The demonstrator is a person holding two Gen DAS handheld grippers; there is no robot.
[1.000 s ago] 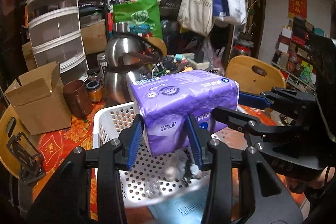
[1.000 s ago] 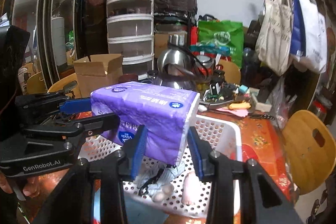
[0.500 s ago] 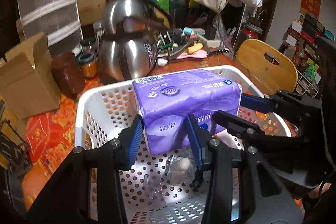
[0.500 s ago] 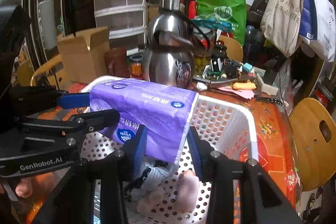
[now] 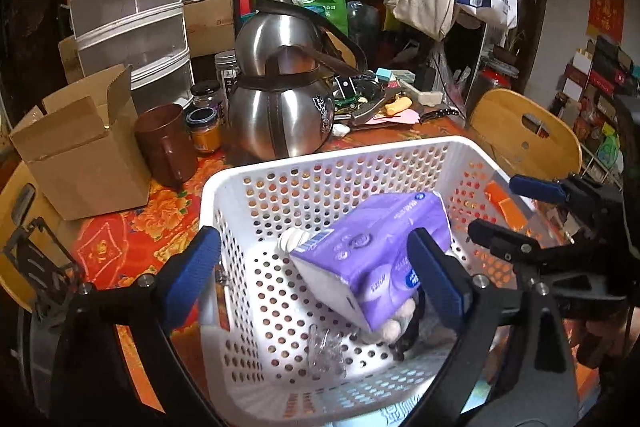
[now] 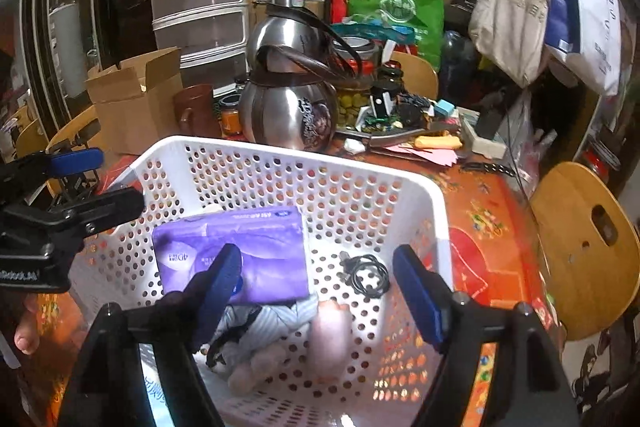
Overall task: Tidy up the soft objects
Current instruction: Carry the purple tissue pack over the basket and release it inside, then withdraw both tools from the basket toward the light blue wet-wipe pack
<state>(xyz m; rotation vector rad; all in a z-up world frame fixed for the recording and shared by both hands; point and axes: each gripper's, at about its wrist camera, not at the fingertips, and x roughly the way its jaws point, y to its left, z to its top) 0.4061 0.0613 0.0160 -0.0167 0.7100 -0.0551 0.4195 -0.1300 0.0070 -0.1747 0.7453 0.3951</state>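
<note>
Two hand-held grippers, left hand-held gripper [image 5: 316,267] and right hand-held gripper [image 6: 318,277], spreading right now, jaws opening, pads no longer pressing the purple tissue pack [image 5: 372,255]. Pack lying tilted between and just ahead of the fingers, inside the white perforated basket [image 5: 320,163], resting on a soft striped toy [image 6: 264,323] beneath the right one. Finishing the release well probably calling for: letting both sets of jaws widen fully before lifting, backing straight up and away, avoiding the basket rim and the black cable [image 6: 366,275] just ahead of the right fingers. Risk, judging from the lean: snagging the wrapper, tipping the pack over.
</note>
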